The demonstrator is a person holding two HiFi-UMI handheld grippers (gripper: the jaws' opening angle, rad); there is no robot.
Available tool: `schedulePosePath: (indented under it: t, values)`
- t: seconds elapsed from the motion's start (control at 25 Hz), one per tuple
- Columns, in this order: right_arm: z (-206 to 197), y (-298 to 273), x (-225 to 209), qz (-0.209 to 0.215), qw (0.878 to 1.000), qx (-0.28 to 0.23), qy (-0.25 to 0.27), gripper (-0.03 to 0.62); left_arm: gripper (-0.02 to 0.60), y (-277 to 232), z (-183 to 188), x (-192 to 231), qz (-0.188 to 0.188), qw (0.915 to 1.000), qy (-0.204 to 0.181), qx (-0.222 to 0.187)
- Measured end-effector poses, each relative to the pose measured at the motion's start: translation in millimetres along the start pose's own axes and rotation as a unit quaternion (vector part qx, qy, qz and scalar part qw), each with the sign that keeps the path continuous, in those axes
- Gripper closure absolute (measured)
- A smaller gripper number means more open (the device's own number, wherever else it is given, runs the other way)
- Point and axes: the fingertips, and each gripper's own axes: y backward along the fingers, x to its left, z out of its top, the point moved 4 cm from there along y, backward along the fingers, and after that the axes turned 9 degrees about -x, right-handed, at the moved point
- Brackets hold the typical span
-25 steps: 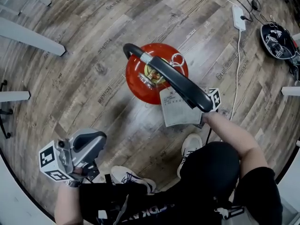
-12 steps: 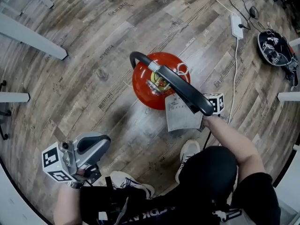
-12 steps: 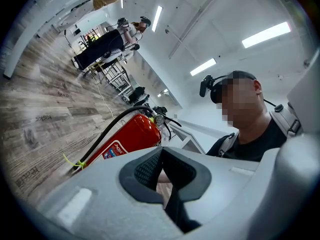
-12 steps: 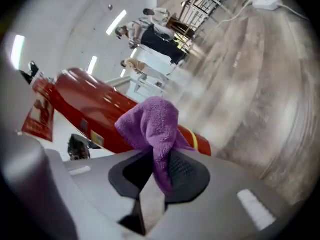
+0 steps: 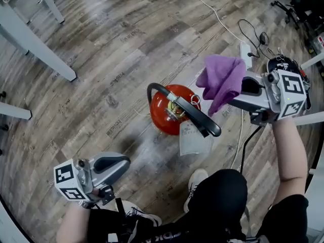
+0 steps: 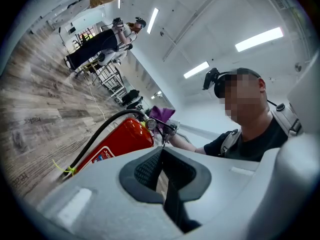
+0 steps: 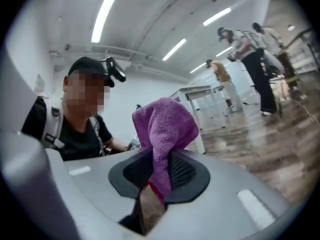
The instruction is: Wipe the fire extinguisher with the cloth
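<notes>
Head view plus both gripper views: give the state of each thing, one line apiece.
Fire extinguisher: upright on the floor, nothing touching it.
Cloth: bunched, gripped, held clear of the extinguisher.
Right gripper: shut on the cloth.
Left gripper: shut, empty.

Grey left claw (image 5: 124, 162), black T-shirt (image 5: 289, 214), white shoes (image 5: 195, 180)

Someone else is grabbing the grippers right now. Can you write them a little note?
Left gripper: shut, empty, held low.
Right gripper: shut on the purple cloth, raised beside the fire extinguisher, not touching it.
Fire extinguisher: upright on the wooden floor.
Done: cloth gripped. Left: wipe the fire extinguisher; any wiping so far can't be told.
</notes>
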Motion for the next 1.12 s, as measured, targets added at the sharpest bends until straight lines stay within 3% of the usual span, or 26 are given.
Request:
schedulePosePath:
  t: [0.08,0.2,0.28,0.4,0.56,0.68,0.76,0.84,0.96,1.12]
  values:
    - [23.4,-12.2,26.9,0.058,0.995,0.068,0.054,0.523,0.583,-1.6,-1.3,-0.1,-0.003,1.0,0.001,0.001]
    - [32.7,-27.1,57.1,0.108,0.973,0.184,0.082,0.523,0.583,-3.3,-3.4,-0.4,-0.005,0.9999,-0.007,0.008]
    - [29.6,-27.1,68.1,0.131,0.95,0.267,0.093,0.523,0.583,-2.9,-3.1,-0.3,-0.003,0.9999,-0.009,0.008]
    - [21.7,-39.7,80.5,0.166,0.905,0.372,0.123,0.523,0.583,-1.4,-2.5,-0.4,-0.001,1.0,-0.005,0.006]
    - [14.5,-88.4,79.3,0.197,0.851,0.452,0.181,0.523,0.583,-0.7,-0.6,-1.7,-0.002,1.0,-0.008,0.005]
    - [7.3,-115.5,52.6,0.191,0.826,0.49,0.202,0.523,0.583,-1.0,1.9,-6.8,-0.005,0.9999,-0.015,0.0]
    - [1.7,-133.1,27.6,0.185,0.821,0.502,0.2,0.525,0.583,0.0,3.4,-10.0,-0.006,0.9998,-0.019,-0.001]
    - [-5.4,-148.4,0.1,0.178,0.822,0.508,0.185,0.525,0.583,2.3,4.1,-12.1,-0.006,0.9997,-0.022,0.0]
    - [-12.1,-167.7,-29.9,0.16,0.845,0.491,0.142,0.525,0.583,7.2,4.8,-12.1,-0.005,0.9997,-0.023,-0.002]
    - [-21.4,-179.1,-59.4,0.123,0.865,0.473,0.113,0.525,0.583,11.8,6.9,-10.1,0.001,0.9997,-0.022,-0.009]
